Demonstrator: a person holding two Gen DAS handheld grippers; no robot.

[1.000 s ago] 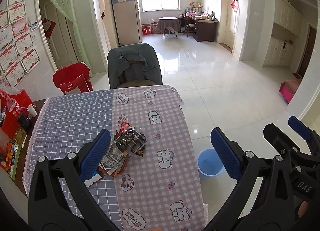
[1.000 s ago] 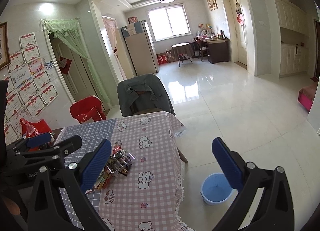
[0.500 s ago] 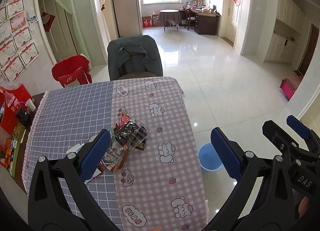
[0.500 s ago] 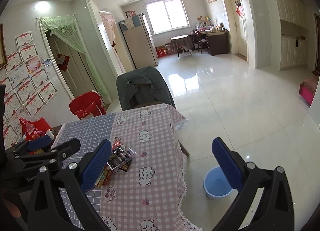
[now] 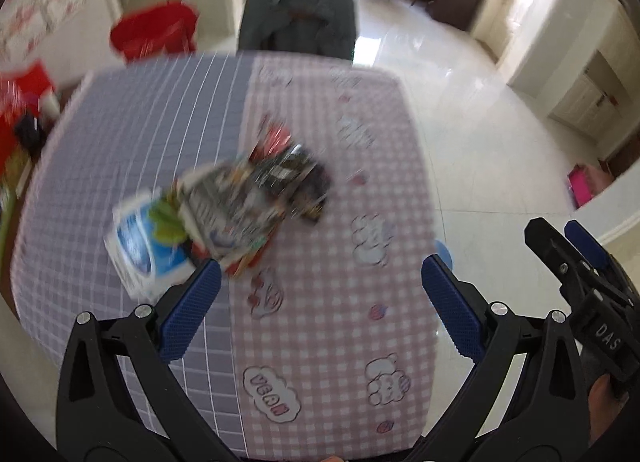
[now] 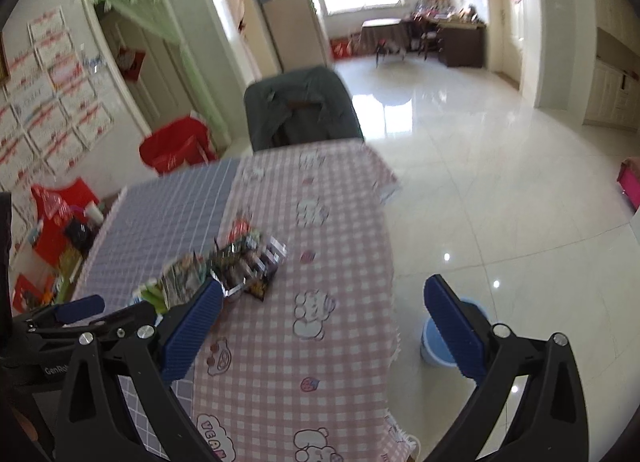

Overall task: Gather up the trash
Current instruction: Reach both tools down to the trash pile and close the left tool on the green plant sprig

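Wrapper pile (image 5: 256,189) mid-table, both tools wide apart, bucket (image 6: 434,344) by tbl edge.

Left gripper (image 5: 320,294): jaws stood wide apart, nothing between the blue pads (image 5: 188,312).
Right gripper (image 6: 324,328): jaws also spread wide, empty, beside the left one.
Wrists: both angled forward and downward.

The right gripper (image 6: 322,314) hangs wide apart above the checked tablecloth (image 6: 320,246), wrappers (image 6: 236,262) heaped by its left finger, blue bucket (image 6: 436,346) on the floor
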